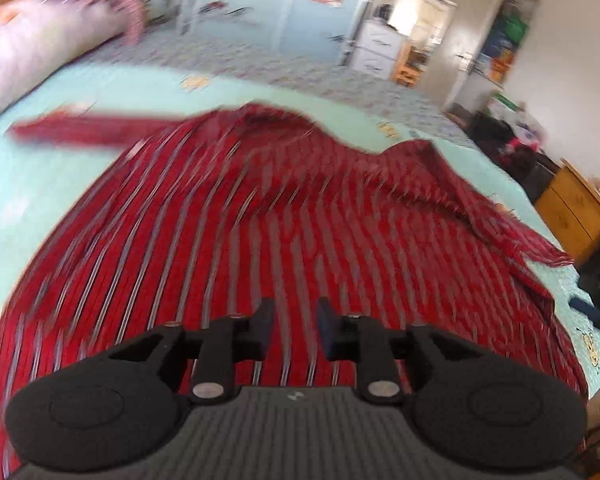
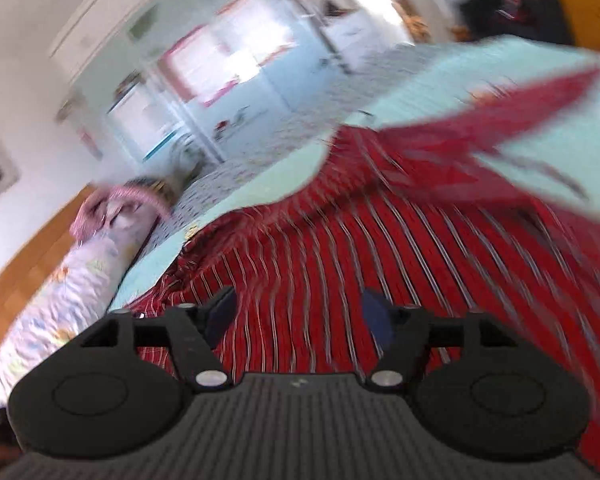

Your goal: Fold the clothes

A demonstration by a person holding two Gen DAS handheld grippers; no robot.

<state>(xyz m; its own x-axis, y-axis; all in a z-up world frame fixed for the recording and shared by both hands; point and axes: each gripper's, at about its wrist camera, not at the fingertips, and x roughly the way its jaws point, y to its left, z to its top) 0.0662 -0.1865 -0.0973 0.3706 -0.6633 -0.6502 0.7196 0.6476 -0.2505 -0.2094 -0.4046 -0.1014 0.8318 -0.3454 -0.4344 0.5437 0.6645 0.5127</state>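
A red striped shirt [image 1: 260, 216] lies spread across the middle of the bed [image 1: 52, 176], one sleeve reaching toward the pillow end. Both the left gripper [image 1: 294, 330] and the right gripper [image 2: 298, 316] hover over its near part with fingers apart, holding nothing (both views are blurred). I judge the shirt is being laid out between folds; next comes picking an edge to pinch.

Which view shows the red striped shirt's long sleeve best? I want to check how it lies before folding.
The left wrist view: the long sleeve stretches flat across the mint bedsheet, seen whole though slightly blurred. The right wrist view shows it heavily motion-smeared, its outline unclear.
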